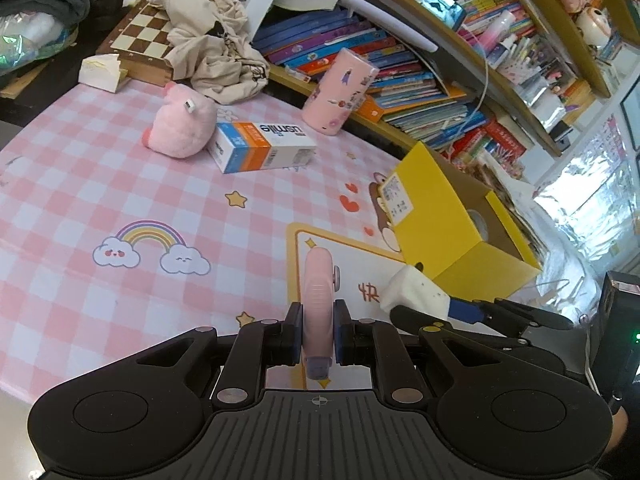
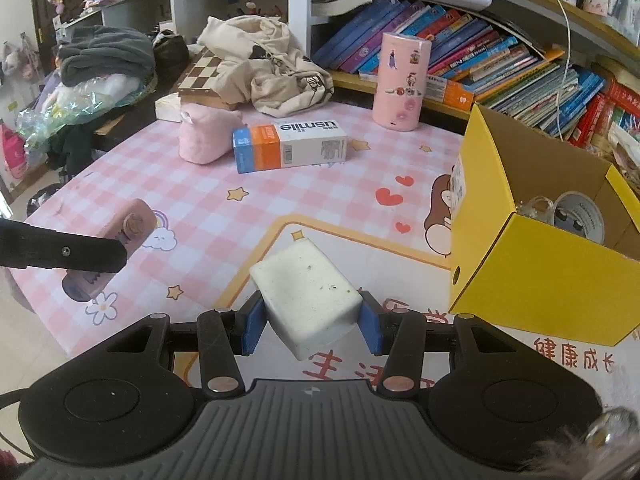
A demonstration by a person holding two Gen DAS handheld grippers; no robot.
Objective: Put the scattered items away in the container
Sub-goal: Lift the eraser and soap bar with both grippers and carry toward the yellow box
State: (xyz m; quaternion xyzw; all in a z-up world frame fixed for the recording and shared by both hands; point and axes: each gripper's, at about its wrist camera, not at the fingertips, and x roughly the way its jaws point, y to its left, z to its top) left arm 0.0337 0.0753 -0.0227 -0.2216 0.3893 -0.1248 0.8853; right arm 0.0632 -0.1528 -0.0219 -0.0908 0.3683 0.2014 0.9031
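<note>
My left gripper [image 1: 317,334] is shut on a slim pink device [image 1: 317,300] and holds it above the pink checked mat; the device also shows in the right wrist view [image 2: 116,240]. My right gripper [image 2: 312,322] is shut on a white sponge block [image 2: 310,294], seen too in the left wrist view [image 1: 414,294]. The open yellow box [image 2: 536,276] stands just right of the sponge and holds a tape roll [image 2: 578,216]. A pink plush [image 1: 180,122], a usmile carton [image 1: 260,146] and a pink tumbler [image 1: 340,90] lie farther back on the mat.
A chessboard [image 1: 138,42] and a beige cloth [image 1: 212,40] sit at the back of the table. A shelf of books [image 2: 480,56] runs behind the tumbler and the yellow box. The table's left edge drops to the floor.
</note>
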